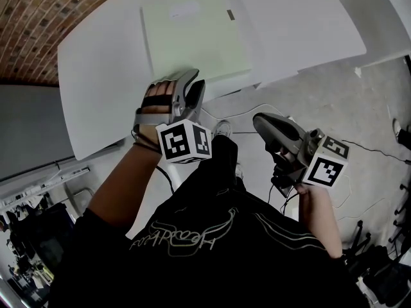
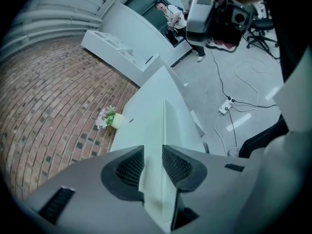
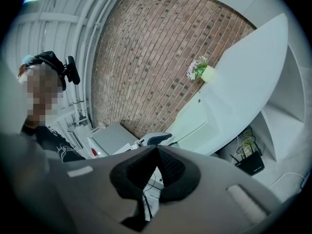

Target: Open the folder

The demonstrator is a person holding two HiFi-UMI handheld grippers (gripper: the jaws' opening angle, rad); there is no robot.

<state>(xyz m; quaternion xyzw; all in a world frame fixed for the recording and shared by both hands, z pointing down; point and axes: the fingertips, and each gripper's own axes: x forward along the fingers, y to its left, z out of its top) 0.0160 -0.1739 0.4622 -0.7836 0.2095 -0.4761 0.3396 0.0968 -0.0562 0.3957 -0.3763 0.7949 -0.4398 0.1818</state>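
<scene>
Pale green folder (image 1: 192, 37), flat on the white table (image 1: 103, 76), near its front edge; its longer sides run away from the person, and in the left gripper view it extends straight ahead toward a small flower pot (image 2: 109, 118). Left gripper (image 1: 192, 85) at the folder's near edge, jaws clasped on that edge, one pad on each face; right gripper (image 1: 266, 124) well apart, off the table over the floor, jaws together with nothing between them. White label (image 1: 182, 9) near the folder's far edge; writing too small to read.
</scene>
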